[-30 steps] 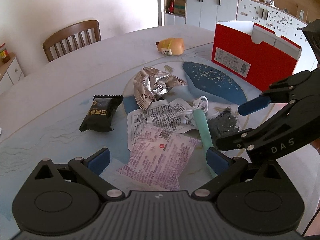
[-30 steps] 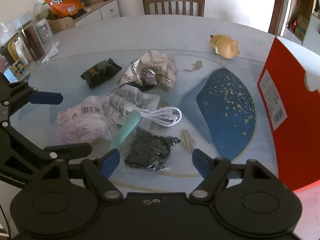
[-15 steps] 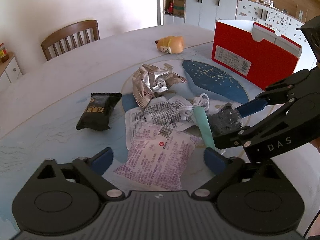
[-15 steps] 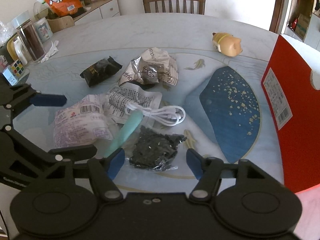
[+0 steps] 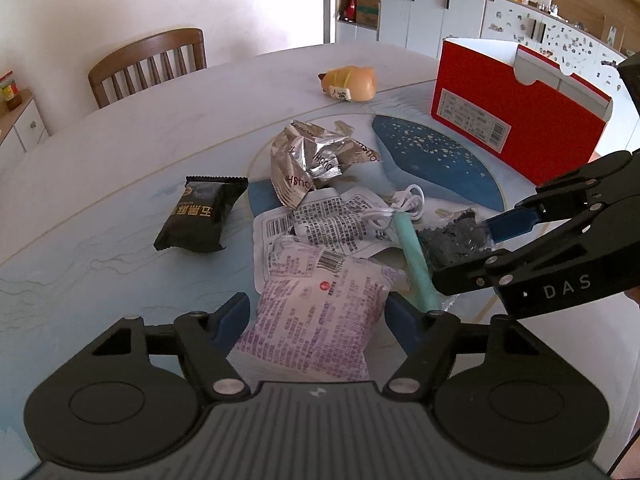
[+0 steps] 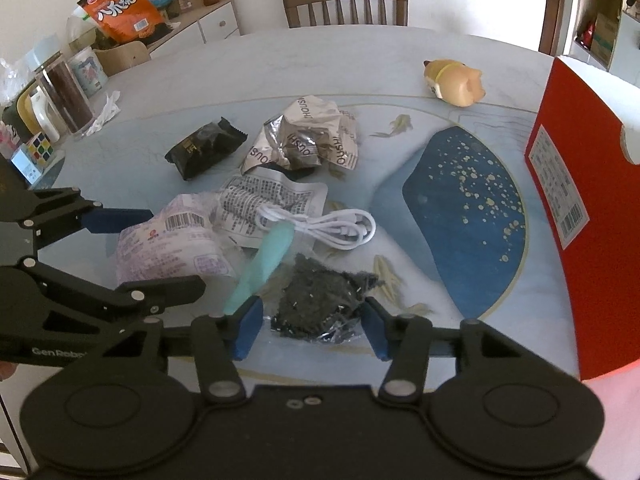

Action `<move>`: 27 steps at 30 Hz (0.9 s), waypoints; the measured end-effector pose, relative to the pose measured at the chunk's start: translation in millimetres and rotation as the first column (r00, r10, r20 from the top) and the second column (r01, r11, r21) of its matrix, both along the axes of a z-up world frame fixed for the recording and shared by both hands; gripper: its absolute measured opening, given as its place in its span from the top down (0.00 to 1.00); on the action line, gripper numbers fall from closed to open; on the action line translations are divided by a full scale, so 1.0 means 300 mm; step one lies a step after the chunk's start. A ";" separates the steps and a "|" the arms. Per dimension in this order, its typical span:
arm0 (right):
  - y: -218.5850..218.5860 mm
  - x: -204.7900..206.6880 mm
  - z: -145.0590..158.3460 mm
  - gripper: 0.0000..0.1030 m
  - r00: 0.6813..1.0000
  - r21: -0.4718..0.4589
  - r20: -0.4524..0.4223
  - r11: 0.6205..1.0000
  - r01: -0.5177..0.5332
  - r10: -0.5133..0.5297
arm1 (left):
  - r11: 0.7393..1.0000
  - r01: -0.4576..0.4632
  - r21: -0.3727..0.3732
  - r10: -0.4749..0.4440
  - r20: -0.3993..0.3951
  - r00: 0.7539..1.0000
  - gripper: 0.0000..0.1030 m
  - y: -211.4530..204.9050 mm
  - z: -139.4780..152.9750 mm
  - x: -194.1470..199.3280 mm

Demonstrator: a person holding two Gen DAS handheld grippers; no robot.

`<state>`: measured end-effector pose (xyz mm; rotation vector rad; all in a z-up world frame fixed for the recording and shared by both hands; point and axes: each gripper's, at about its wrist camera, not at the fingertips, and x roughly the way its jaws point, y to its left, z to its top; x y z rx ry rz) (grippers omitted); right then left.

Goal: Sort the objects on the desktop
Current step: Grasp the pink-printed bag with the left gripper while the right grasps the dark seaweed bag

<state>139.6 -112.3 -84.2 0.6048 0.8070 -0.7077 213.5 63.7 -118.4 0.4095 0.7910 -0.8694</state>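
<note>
Over the last second both my grippers have come closer to the pile. My right gripper (image 6: 312,328) has narrowed from wide, and its blue pads now sit just either side of the dark packet (image 6: 320,300) on the worktop (image 6: 400,60), not yet pinching it. My left gripper (image 5: 318,320) stands apart, straddling the near end of the pink-printed pouch (image 5: 320,320), held low and level. The teal tube (image 6: 260,260) lies between packet and pouch.

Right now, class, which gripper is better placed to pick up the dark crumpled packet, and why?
The right gripper. Its open fingers already flank the dark crumpled packet. The left gripper is open around the purple-printed white packet instead.
</note>
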 end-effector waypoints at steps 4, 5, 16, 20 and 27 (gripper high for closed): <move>0.006 -0.014 0.005 0.53 1.000 0.001 0.005 1.000 0.009 -0.009 | 1.000 -0.004 0.001 0.004 -0.003 1.000 0.37 -0.002 0.004 -0.002; 0.007 -0.018 0.006 0.54 1.000 0.001 0.006 1.000 0.013 -0.013 | 1.000 -0.008 0.002 0.008 -0.004 1.000 0.38 -0.002 0.006 -0.002; 0.018 -0.080 0.033 0.64 0.999 -0.004 0.019 0.999 0.041 -0.041 | 0.999 -0.038 -0.011 0.038 -0.023 0.999 0.48 0.012 0.020 -0.011; 0.026 -0.107 0.047 0.65 0.998 0.004 0.039 0.999 0.051 -0.051 | 0.999 -0.042 -0.016 0.041 -0.035 0.999 0.48 0.018 0.027 -0.027; 0.043 -0.154 0.082 0.65 0.995 0.006 0.064 0.997 0.072 -0.072 | 0.998 -0.047 -0.028 0.046 -0.042 0.998 0.48 0.026 0.068 -0.059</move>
